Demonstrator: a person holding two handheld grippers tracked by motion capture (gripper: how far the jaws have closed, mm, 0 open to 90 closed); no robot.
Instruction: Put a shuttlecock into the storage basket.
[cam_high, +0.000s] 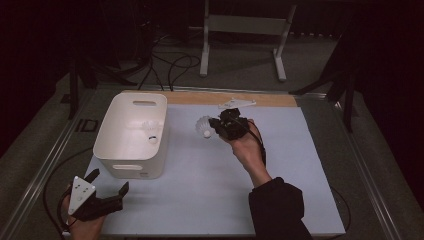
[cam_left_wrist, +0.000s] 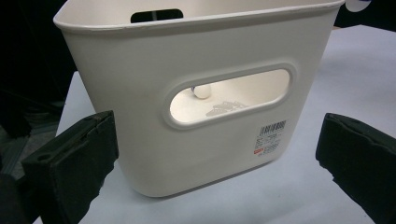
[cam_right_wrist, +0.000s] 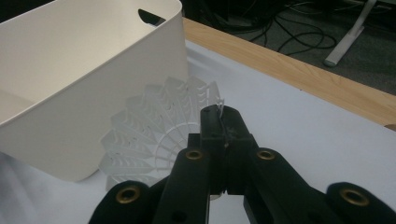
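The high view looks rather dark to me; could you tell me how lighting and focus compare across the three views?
High view: dim, dark surroundings, the bin brightest. Left gripper view: bin lit evenly, its near jaws soft. Right gripper view: shuttlecock sharp, floor behind slightly blurred.

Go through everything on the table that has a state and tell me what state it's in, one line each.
White plastic bin with handle slots: upright, open-topped, one shuttlecock inside.
White shuttlecock inside the bin: lying on the bin floor.
White plastic shuttlecock by the right tongs: pinched at its skirt rim, beside the bin.
Right tongs: shut on that shuttlecock.
Left tongs: open, holding nothing, near the bin's front.
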